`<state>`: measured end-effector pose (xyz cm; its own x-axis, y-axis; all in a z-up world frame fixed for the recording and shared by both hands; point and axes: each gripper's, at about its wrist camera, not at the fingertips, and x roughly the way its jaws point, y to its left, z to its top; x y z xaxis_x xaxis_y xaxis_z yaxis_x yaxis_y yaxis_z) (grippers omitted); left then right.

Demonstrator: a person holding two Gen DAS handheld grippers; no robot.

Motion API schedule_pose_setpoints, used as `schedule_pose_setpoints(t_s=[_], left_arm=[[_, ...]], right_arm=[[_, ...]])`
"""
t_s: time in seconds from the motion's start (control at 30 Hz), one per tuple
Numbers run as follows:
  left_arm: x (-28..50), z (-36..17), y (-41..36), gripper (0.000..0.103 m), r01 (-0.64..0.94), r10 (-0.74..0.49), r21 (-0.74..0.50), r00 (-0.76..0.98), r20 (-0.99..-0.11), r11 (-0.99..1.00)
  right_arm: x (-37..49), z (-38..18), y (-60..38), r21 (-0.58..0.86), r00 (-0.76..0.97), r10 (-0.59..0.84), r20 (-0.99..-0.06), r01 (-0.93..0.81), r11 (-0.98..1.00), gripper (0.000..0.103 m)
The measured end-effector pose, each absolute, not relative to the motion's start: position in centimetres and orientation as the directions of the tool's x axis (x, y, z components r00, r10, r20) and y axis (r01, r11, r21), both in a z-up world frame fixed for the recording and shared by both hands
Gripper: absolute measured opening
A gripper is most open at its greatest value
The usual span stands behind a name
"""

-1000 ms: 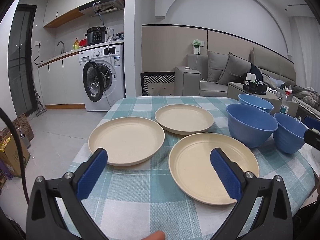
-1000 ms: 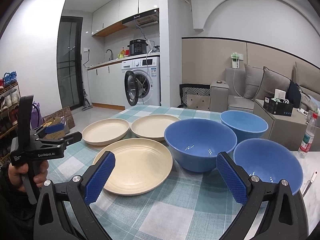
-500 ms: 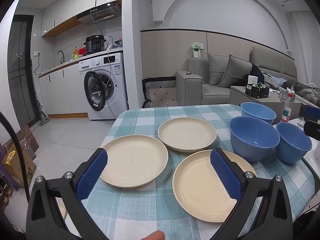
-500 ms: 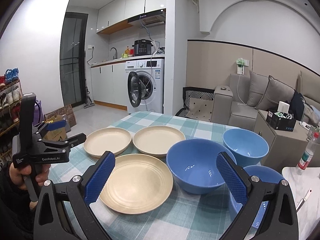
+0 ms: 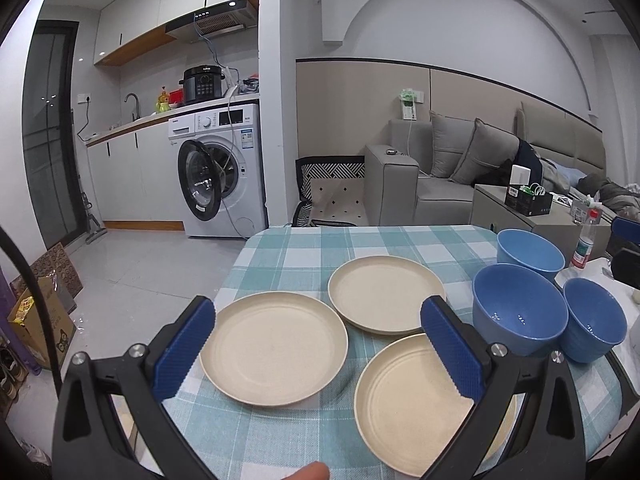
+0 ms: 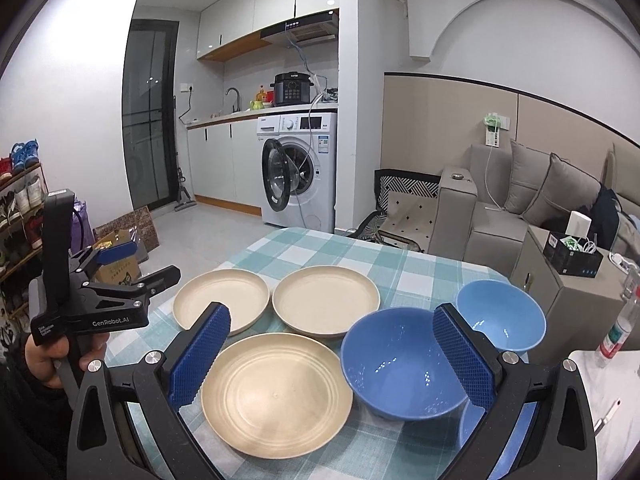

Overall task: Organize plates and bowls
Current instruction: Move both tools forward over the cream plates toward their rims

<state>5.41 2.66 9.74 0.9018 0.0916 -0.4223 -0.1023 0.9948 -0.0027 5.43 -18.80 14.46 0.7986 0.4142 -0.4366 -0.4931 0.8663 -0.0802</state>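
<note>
Left wrist view: your left gripper hangs above the near edge of the desk with its jaws spread wide and nothing between them. Below it sit three cream plates: the left plate toward the desk's left edge, the far plate just beyond it, and the near plate closest to you, partly behind your right-hand pad. All three lie flat and unstacked, close together. Toward the right edge stand three blue bowls, upright: the far bowl, the middle bowl and the near bowl.

Your right gripper also has its jaws wide apart, empty, framing the near plate and the middle bowl. The near bowl is mostly hidden behind its right finger; it seems to touch the middle bowl.
</note>
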Motion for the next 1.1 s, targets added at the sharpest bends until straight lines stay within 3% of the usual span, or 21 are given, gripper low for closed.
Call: schedule_pose_setpoints(t_s=[0.1, 0.5, 1.1], left_arm=[[6.4, 10.1, 2.5, 0.103, -0.101, 0.092, 0.003, 0.9, -0.425, 0.995], [10.3, 11.6, 2.8, 0.103, -0.084, 0.068, -0.016, 0.894, -0.444, 0.996], [15.8, 11.3, 4.4, 0.103, -0.095, 0.072, -0.02, 0.858, -0.509, 0.995]], right_arm=[[7.4, 15.0, -18.3, -0.066, 0.768, 0.42, -0.484, -0.51, 0.858, 0.103], [13.1, 17.9, -16.4, -0.011, 0.729, 0.452, -0.514, -0.532, 0.846, 0.103], [22.2, 15.6, -13.8, -0.043, 0.704, 0.346, -0.621, -0.471, 0.881, 0.103]])
